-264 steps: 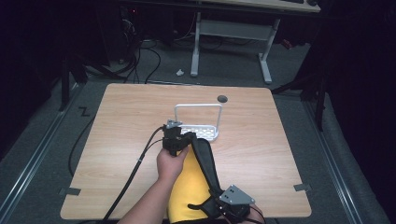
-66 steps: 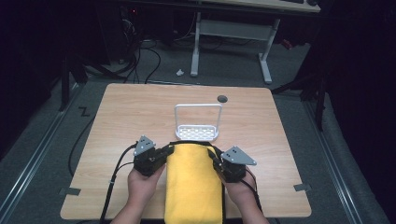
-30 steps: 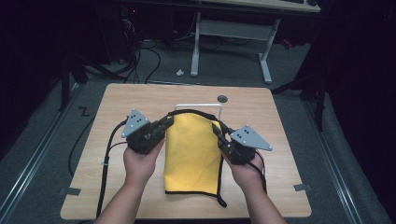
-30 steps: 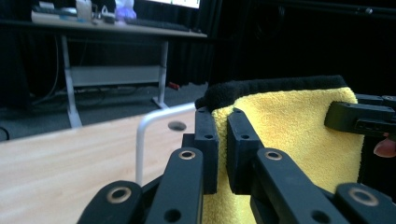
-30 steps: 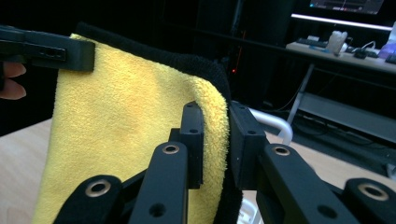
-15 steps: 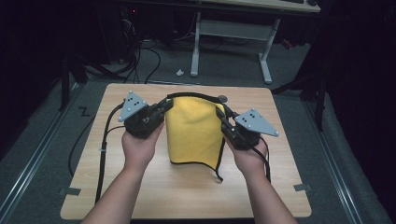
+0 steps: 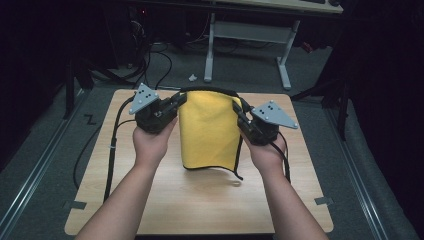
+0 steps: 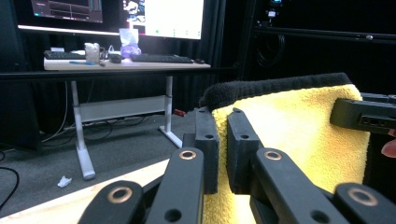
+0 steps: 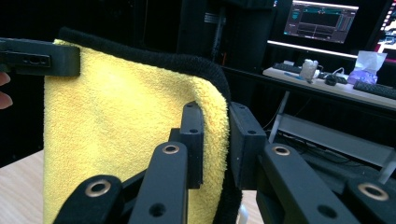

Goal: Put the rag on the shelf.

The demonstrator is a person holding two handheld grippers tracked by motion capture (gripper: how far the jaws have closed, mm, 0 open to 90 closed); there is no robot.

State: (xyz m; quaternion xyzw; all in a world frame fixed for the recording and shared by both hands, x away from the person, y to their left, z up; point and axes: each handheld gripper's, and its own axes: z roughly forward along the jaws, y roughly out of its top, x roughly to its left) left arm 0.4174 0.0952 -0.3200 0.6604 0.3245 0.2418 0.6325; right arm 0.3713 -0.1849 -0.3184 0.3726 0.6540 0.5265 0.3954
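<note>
While both claws grip its top corners, a yellow towel (image 7: pixel 209 130) hangs spread above the table (image 7: pixel 200 200).

Seen from the high view, the left claw (image 7: pixel 177 101) is clamped on the towel's upper corner at about 10 o'clock, and the right claw (image 7: pixel 239 112) is clamped on the opposite corner at about 2 o'clock. The towel's black hem (image 7: pixel 209 90) runs taut between them along the top, and a loose black edge trails off the lower corner at about 5 o'clock, down towards the table. In the left gripper view the jaws pinch yellow cloth (image 8: pixel 299 135) just under the black hem (image 8: pixel 275 86); in the right gripper view the jaws close on the folded edge (image 9: pixel 215 135). Beyond the table, at 12 o'clock, a desk (image 8: pixel 121 65) carries keyboards and small items.
</note>
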